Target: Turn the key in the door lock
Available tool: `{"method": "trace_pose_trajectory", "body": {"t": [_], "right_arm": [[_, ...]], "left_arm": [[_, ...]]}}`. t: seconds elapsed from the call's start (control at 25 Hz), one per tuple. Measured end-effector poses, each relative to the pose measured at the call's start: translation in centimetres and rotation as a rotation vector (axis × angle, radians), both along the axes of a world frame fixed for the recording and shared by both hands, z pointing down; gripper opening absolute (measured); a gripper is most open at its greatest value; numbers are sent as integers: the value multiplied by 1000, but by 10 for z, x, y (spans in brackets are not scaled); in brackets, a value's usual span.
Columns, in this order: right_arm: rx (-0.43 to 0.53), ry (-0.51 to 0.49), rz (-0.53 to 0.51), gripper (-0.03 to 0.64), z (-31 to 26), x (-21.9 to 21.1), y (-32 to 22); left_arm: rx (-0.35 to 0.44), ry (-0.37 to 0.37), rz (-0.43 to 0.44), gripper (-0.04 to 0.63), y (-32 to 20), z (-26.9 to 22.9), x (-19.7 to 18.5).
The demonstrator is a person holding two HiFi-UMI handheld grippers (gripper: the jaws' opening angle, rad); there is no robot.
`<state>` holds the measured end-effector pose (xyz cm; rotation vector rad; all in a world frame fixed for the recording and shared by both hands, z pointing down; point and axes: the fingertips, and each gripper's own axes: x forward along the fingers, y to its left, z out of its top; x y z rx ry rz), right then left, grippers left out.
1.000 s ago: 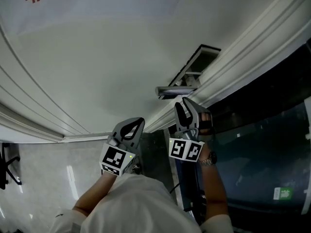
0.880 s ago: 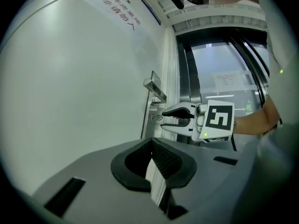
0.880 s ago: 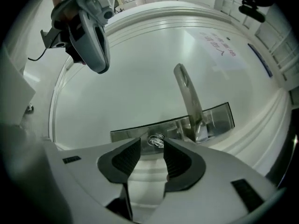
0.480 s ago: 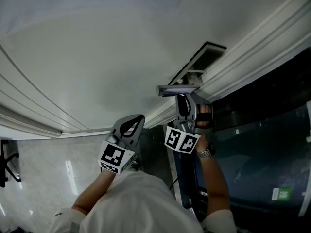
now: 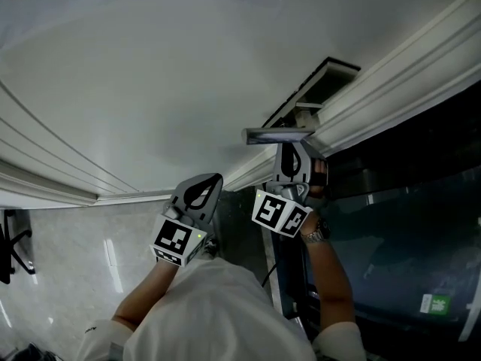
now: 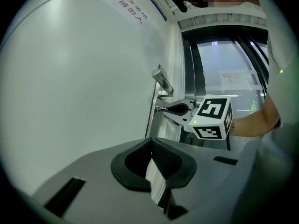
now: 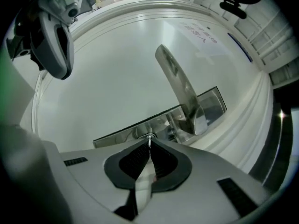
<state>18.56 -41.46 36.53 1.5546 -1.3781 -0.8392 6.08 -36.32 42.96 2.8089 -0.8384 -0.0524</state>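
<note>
Two jaws of my right hand-held gripper [image 7: 149,147] are closing on the small key [image 7: 149,138], pinched at their tips where it sits in the steel lock plate [image 7: 119,135] below the door handle [image 7: 180,85]. My left hand-held gripper [image 6: 150,144] hangs beside the white door [image 6: 84,78], jaws together, empty.

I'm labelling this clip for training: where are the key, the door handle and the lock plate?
Key [image 7: 149,140]: right gripper view, the sliver of metal showing at the lock.
Handle [image 7: 177,80]: right gripper view, middle of the lever.
Lock plate [image 7: 119,136]: right gripper view, its bare left part.
</note>
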Motion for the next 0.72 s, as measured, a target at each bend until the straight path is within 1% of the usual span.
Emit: {"method": "trace_pose_trajectory", "body": {"t": [0.08, 0.24, 0.44, 0.52, 0.64, 0.72], "right_arm": [[2, -125, 10, 11, -1, 0, 0], [27, -424, 36, 11, -6, 1, -3], [41, -815, 36, 11, -8, 8, -5], [41, -1004, 34, 11, -5, 12, -5], [35, -1324, 31, 11, -2, 14, -6], [36, -1513, 22, 11, -1, 15, -6]], "left_arm": [[-1, 0, 1, 6, 0, 0, 3], [8, 13, -3, 6, 1, -7, 9], [4, -9, -19, 6, 2, -3, 13], [3, -22, -24, 6, 3, 1, 14], [15, -52, -22, 6, 6, 2, 14], [19, -74, -27, 6, 9, 2, 13]]}}
